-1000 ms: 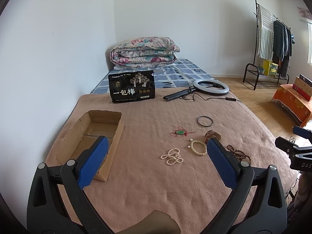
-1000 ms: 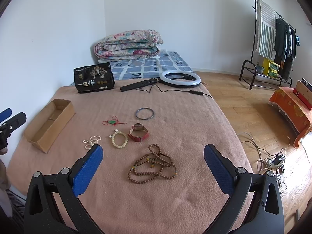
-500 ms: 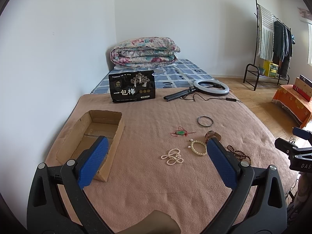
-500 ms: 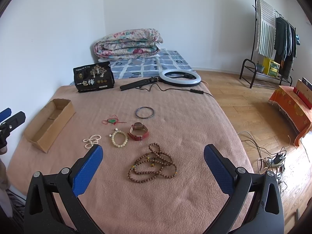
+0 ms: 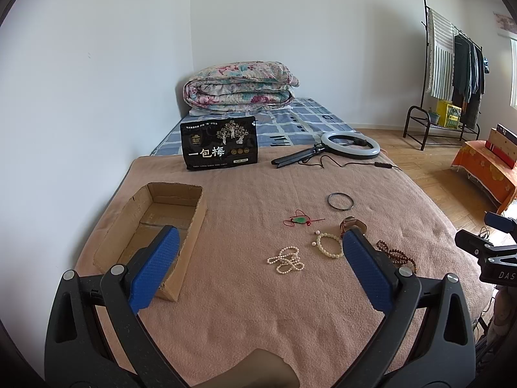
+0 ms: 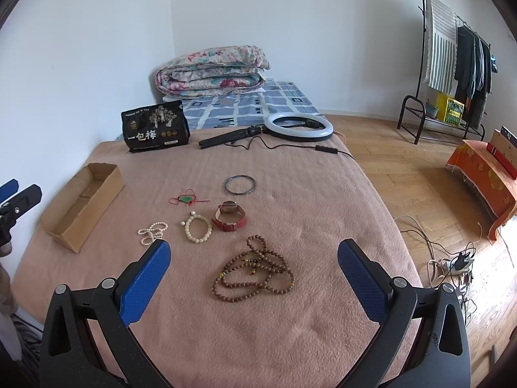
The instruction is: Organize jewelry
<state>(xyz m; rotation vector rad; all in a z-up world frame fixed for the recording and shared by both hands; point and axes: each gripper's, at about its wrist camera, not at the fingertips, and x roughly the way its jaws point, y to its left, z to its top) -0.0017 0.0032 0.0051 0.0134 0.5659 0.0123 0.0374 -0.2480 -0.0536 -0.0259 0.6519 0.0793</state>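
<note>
A pink blanket (image 6: 323, 200) covers the bed. Both tongs — left (image 5: 260, 270) and right (image 6: 253, 270) — gape wide, holding nothing. Wooden beads (image 6: 253, 273) lie between the right tongs' tips; the cardboard box (image 5: 152, 223) sits by the left tongs' left finger.

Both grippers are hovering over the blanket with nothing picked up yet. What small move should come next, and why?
Probably lower the right gripper onto the brown bead necklace: its jaws stand wide open and empty, and the necklace lies between them, nearest of the pieces. The cardboard box sits empty by the left gripper, which is also open, so nothing has been sorted yet.
</note>
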